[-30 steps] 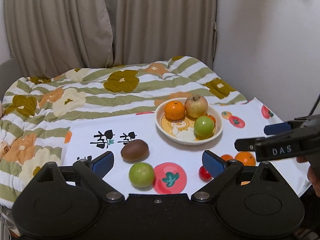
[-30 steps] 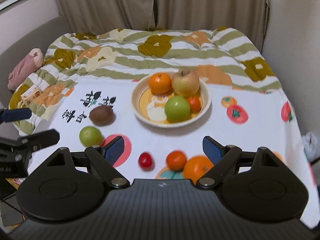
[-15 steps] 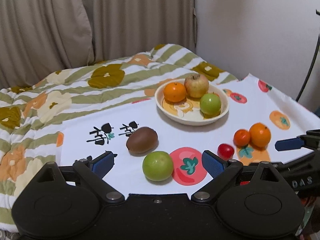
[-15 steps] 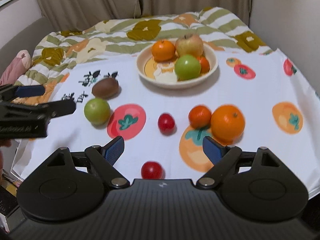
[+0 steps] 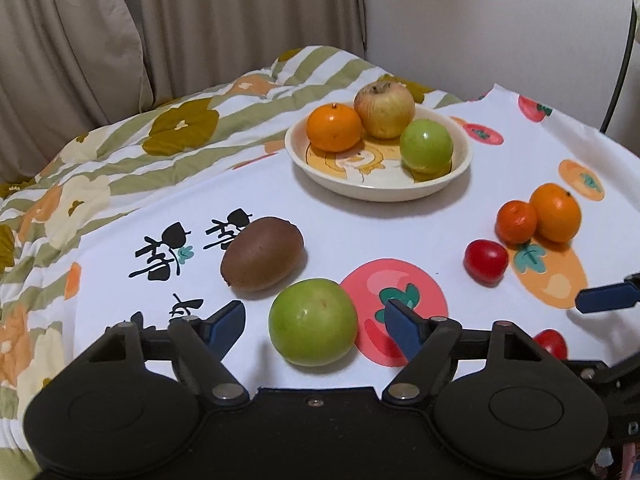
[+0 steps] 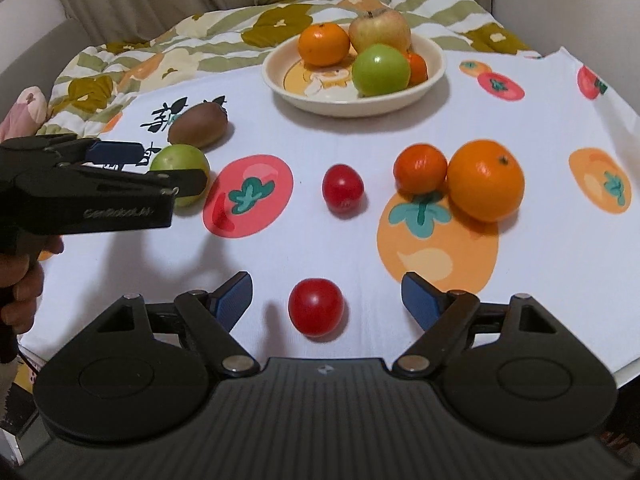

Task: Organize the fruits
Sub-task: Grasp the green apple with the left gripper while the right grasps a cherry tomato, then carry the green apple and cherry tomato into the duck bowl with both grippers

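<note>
A cream bowl (image 5: pixel 376 190) (image 6: pixel 280 80) holds an orange, an apple and a green fruit. Loose on the white cloth lie a green fruit (image 5: pixel 312 322) (image 6: pixel 176 158), a brown kiwi (image 5: pixel 262 254) (image 6: pixel 198 126), two red tomatoes (image 6: pixel 343 188) (image 6: pixel 316 306), a small orange (image 6: pixel 420 168) and a large orange (image 6: pixel 485 180). My left gripper (image 5: pixel 316 320) is open with the green fruit between its fingers, not pinched. My right gripper (image 6: pixel 326 296) is open around the near tomato, not touching it.
A striped flowered quilt (image 5: pixel 120 148) covers the area behind and left of the cloth. Curtains and a wall stand behind. The cloth's front edge (image 6: pixel 624 368) drops off at the right. A pink soft item (image 6: pixel 24 112) lies far left.
Both grippers have moved forward and down toward the cloth. The green fruit now sits between my left fingers and the near tomato between my right fingers. No fruit has moved.
</note>
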`<move>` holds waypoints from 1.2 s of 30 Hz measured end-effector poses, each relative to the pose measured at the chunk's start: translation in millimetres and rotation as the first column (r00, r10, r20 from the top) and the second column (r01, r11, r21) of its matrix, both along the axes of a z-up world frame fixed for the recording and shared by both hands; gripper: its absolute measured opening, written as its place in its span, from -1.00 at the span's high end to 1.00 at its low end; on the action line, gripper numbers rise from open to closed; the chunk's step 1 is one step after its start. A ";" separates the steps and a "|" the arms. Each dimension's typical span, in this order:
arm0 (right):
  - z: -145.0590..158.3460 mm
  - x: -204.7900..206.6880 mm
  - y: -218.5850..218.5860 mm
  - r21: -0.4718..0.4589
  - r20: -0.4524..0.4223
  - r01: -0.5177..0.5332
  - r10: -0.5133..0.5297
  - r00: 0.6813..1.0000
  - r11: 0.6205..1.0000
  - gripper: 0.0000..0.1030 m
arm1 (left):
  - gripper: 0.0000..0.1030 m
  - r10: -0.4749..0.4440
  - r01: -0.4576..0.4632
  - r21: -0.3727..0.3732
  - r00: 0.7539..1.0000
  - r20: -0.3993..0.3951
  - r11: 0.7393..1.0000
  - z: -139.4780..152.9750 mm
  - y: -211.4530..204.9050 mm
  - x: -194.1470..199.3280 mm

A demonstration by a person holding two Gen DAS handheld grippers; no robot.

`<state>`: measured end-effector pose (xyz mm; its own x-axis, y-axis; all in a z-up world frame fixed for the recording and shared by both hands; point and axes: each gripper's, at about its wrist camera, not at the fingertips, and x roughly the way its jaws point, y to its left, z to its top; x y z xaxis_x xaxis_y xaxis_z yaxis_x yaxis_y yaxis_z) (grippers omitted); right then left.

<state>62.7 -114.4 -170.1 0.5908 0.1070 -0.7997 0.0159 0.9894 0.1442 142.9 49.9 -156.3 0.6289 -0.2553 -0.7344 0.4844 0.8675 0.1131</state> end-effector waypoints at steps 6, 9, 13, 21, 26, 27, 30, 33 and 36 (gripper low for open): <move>-4.4 -1.2 2.8 -0.004 -0.015 -0.001 0.001 1.000 1.000 -0.74 | -0.39 -0.011 0.011 0.024 1.000 -0.025 1.000 -11.0 -3.2 9.5; -4.8 -1.8 3.4 -0.008 -0.019 -0.003 0.003 1.000 1.000 -0.71 | -0.35 -0.012 0.013 0.029 0.999 -0.031 1.000 -13.7 -3.8 12.0; -6.2 -2.5 5.0 -0.008 -0.029 -0.008 0.008 1.000 1.000 -0.60 | -0.24 -0.009 0.010 0.034 0.999 -0.036 0.999 -15.7 -3.9 14.3; -4.9 -1.0 8.0 -0.022 -0.033 -0.021 0.021 0.999 1.000 -0.49 | -0.13 -0.006 0.007 0.026 0.999 -0.040 1.000 -16.8 -1.8 13.5; -6.3 -0.2 9.6 -0.028 -0.035 -0.031 0.030 0.999 0.999 -0.39 | -0.12 0.003 -0.002 0.015 0.999 -0.053 1.000 -15.8 0.8 10.8; -6.6 0.3 9.7 -0.027 -0.036 -0.032 0.031 0.999 0.999 -0.37 | -0.12 0.005 -0.005 0.014 0.998 -0.055 1.000 -15.5 1.7 8.9; -6.8 1.1 11.2 -0.033 -0.039 -0.037 0.035 0.999 0.999 -0.27 | -0.12 0.016 -0.015 0.011 0.998 -0.059 1.000 -15.4 4.5 3.1; -7.2 2.5 13.1 -0.046 -0.045 -0.041 0.039 0.998 0.998 -0.12 | -0.12 0.030 -0.030 0.000 0.997 -0.066 1.000 -15.2 7.5 -1.7; -8.5 3.4 16.1 -0.057 -0.054 -0.047 0.044 0.998 0.997 0.04 | -0.12 0.045 -0.046 -0.016 0.996 -0.074 0.999 -14.8 10.2 -6.9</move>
